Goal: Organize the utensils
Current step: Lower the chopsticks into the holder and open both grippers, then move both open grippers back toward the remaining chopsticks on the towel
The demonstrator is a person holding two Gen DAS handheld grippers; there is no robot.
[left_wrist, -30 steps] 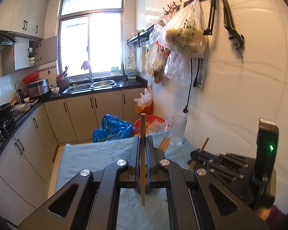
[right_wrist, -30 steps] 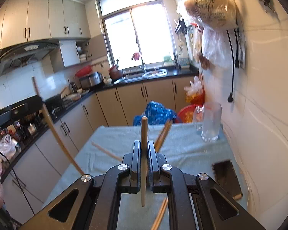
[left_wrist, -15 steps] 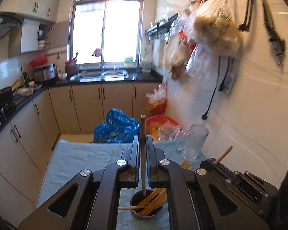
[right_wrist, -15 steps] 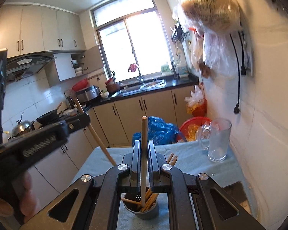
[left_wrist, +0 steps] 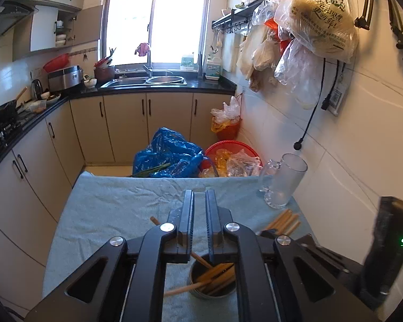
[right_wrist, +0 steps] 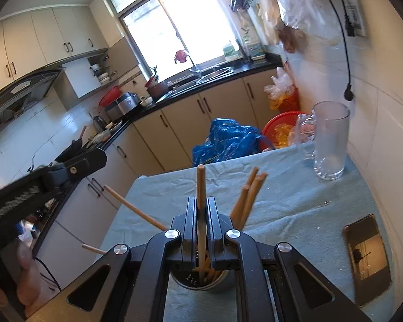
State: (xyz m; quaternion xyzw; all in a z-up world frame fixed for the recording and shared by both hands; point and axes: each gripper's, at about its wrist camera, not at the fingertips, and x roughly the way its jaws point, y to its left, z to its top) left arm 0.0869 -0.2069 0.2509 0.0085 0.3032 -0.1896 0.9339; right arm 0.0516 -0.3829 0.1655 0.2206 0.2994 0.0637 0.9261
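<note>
The holder [right_wrist: 201, 281] stands on the desk [right_wrist: 295, 196] directly below both claws. Right claw [right_wrist: 201, 214] grips an upright chopstick [right_wrist: 201, 187] aimed into it; left claw [left_wrist: 199, 214], jaws just parted, holds nothing.

Wrist views downward (shared metal cup [left_wrist: 212, 281])
</note>
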